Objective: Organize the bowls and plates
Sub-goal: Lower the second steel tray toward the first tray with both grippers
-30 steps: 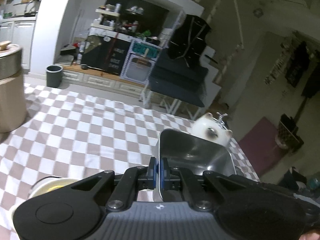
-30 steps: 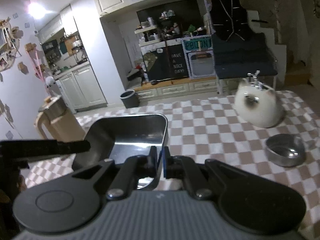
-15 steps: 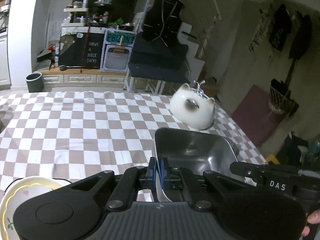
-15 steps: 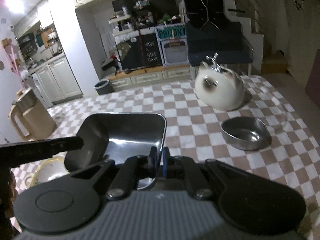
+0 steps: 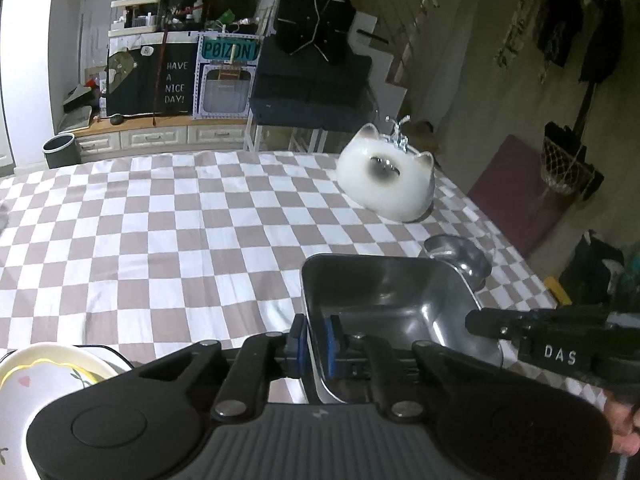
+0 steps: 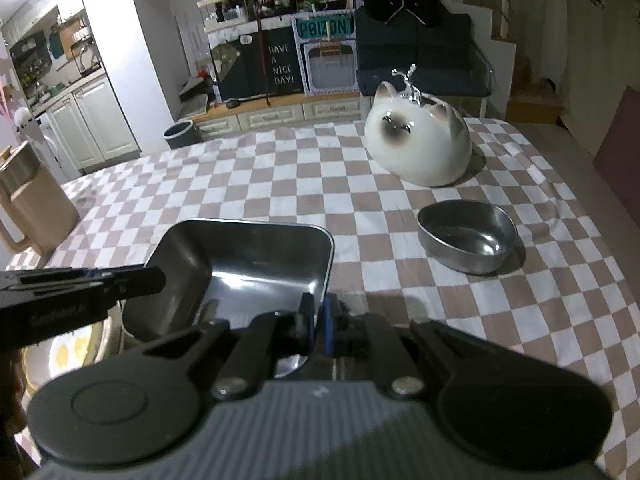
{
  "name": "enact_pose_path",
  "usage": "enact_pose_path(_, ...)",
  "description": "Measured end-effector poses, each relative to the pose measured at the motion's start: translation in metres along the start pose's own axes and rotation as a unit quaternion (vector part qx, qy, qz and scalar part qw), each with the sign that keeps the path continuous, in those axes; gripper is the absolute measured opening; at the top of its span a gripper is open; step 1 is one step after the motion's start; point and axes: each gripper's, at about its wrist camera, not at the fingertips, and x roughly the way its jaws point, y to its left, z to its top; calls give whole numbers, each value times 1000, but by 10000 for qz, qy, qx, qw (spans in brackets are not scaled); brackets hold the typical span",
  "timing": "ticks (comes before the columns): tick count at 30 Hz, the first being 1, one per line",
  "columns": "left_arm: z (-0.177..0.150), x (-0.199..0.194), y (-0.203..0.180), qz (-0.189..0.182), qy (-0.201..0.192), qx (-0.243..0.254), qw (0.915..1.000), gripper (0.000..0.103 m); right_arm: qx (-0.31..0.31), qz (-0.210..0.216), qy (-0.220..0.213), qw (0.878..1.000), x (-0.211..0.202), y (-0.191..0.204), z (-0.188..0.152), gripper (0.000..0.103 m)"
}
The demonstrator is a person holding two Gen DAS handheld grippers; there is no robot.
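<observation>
Checkered brown-and-white cloth (image 6: 280,184) covers the big table under both grippers. Far ahead of the right gripper, a little to its right, sits a round white ceramic cat-shaped pot (image 6: 418,144) with a shiny silver handle on top. Far off to the left of that gripper stands a tan jug with a metal lid (image 6: 28,204).

Between the two grippers is a square shiny steel tray (image 5: 388,300), and each one has a side of it. The left gripper (image 5: 317,346) has the tray's left wall between its blue pads, and its jaws are opening a tiny bit. The pads look just about touching the wall. The right gripper (image 6: 319,324) is squeezed closed on the tray's right wall.

Down to the left of the left gripper, close by, lies a white plate with a yellow line and small hearts (image 5: 44,372). From the right wrist view the tray sits partly over this plate's edge.

Ahead and to the right of the right gripper, apart from the tray, rests a small round steel bowl (image 6: 466,236) on the cloth.
</observation>
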Motion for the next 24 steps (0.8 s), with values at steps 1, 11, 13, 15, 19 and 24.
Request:
enact_pose_path(1,-1,3,-1,20,34,41,10000,10,2,-14,27,10000,1,-1,0,7)
enact_pose_path(11,-10,17,-4,25,404,123,9991,10,-33,-179,291,9994,14,-7,1,7)
enact_pose_path(13,-11,19,-2,40,467,108,9988,10,-61,-201,330,9992,16,-6,1,7)
enact_pose_path(15,-13,21,-1,39,545,74,9985,10,-99,-217,376,9990,18,-4,1,7)
enact_pose_path(19,-17,27,0,43,719,66,9974,10,-147,-225,437,9987,20,-4,2,7)
enact_pose_path(24,-21,32,-4,79,844,184,9962,11,-167,-252,475,9984,23,-4,2,7)
